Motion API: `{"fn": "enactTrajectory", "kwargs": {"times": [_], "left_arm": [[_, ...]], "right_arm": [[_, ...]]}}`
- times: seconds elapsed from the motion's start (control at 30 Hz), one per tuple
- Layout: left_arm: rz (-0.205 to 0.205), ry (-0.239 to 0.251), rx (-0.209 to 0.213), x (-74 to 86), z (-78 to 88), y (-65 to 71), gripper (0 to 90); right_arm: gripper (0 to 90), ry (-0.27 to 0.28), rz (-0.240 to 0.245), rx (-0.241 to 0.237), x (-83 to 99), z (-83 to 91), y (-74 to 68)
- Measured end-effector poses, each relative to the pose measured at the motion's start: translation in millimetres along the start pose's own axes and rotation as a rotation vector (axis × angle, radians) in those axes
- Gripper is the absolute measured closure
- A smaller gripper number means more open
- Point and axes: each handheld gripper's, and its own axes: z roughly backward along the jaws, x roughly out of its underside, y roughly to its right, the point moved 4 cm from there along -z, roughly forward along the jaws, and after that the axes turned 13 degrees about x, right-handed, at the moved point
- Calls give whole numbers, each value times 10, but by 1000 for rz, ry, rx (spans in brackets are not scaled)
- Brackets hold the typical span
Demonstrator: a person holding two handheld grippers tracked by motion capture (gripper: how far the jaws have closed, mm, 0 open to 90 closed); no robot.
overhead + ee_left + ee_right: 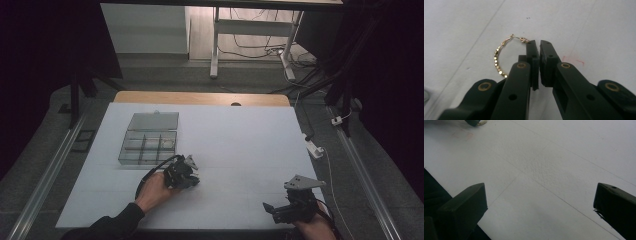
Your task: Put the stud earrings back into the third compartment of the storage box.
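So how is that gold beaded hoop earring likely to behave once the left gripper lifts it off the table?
Probably very light: the gold beaded hoop earring is thin wire with tiny beads. It likely keeps its curve but bends easily, so it seems fragile. The left gripper has its jaws closed at the clasp end, with most of the hoop out to one side, so it may swing or slip.

The left gripper (192, 172) is held low over the table with its jaws drawn almost together, apparently pinched shut, while the right gripper (272, 210) is kept near the table's front edge with jaws spread wide.
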Motion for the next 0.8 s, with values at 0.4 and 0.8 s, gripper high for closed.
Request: {"fn": "enactTrajectory", "kwargs": {"times": [0.4,0.8], "left_arm": [[6,113,-33,-83,334,-26,864],[35,172,-81,-58,605,-170,864]], "right_arm": [[0,-3,1,1,0,-1,0],[0,-2,-1,2,0,-1,2]]}}
